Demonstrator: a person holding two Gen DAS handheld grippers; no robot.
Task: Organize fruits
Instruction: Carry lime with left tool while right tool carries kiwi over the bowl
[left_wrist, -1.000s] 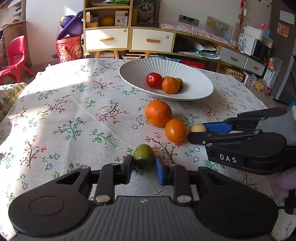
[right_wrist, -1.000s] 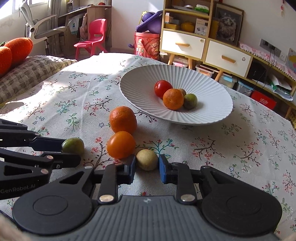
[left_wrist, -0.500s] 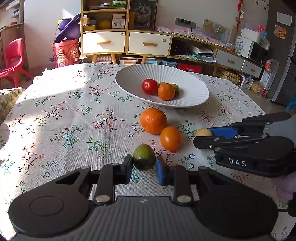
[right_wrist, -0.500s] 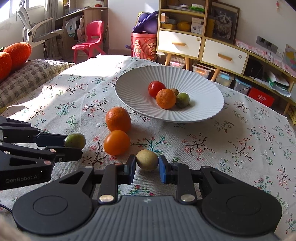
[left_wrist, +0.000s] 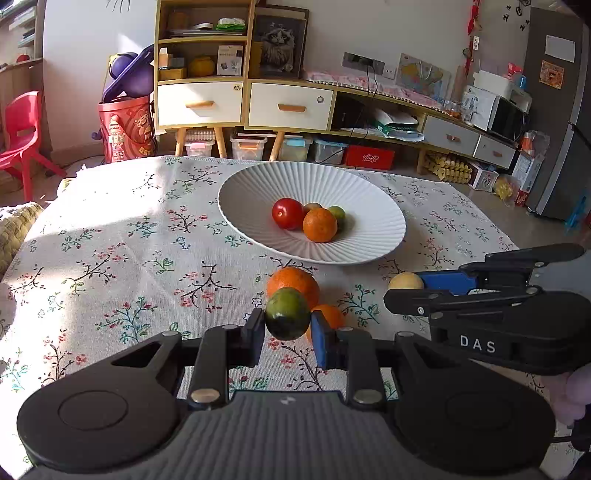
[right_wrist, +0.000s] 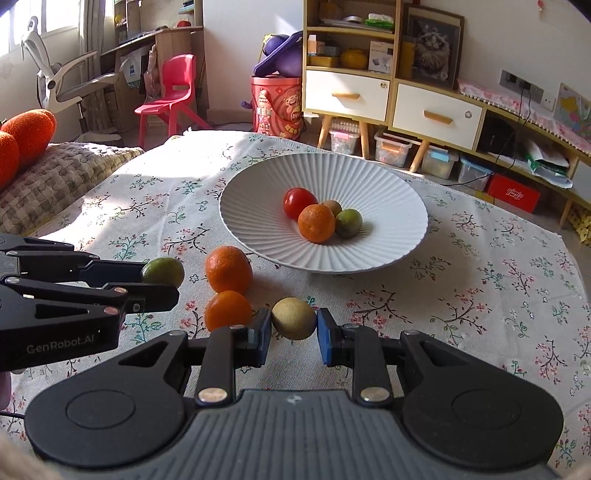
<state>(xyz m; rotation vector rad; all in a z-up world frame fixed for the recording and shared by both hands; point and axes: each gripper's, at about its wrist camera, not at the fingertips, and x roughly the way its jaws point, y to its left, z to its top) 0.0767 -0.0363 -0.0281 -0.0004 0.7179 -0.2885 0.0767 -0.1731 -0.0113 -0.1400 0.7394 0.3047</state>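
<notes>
My left gripper (left_wrist: 288, 328) is shut on a green fruit (left_wrist: 288, 313) and holds it above the cloth; the fruit also shows in the right wrist view (right_wrist: 163, 272). My right gripper (right_wrist: 294, 329) is shut on a pale yellow fruit (right_wrist: 294, 318), lifted off the table; this fruit also shows in the left wrist view (left_wrist: 405, 281). A white ribbed bowl (left_wrist: 258, 184) (right_wrist: 391, 192) holds a red tomato (right_wrist: 299, 202), an orange (right_wrist: 316, 223) and two greenish fruits. A large orange (right_wrist: 228, 269) and a smaller orange (right_wrist: 227, 310) lie on the cloth before the bowl.
The table has a floral cloth (left_wrist: 110, 258). A woven cushion (right_wrist: 55, 177) lies at its left edge. Cabinets (left_wrist: 243, 99), a red chair (right_wrist: 173, 92) and storage boxes stand on the floor behind the table.
Both grippers have risen, each lifting its fruit off the cloth, and moved toward the bowl. The two oranges have not moved.
</notes>
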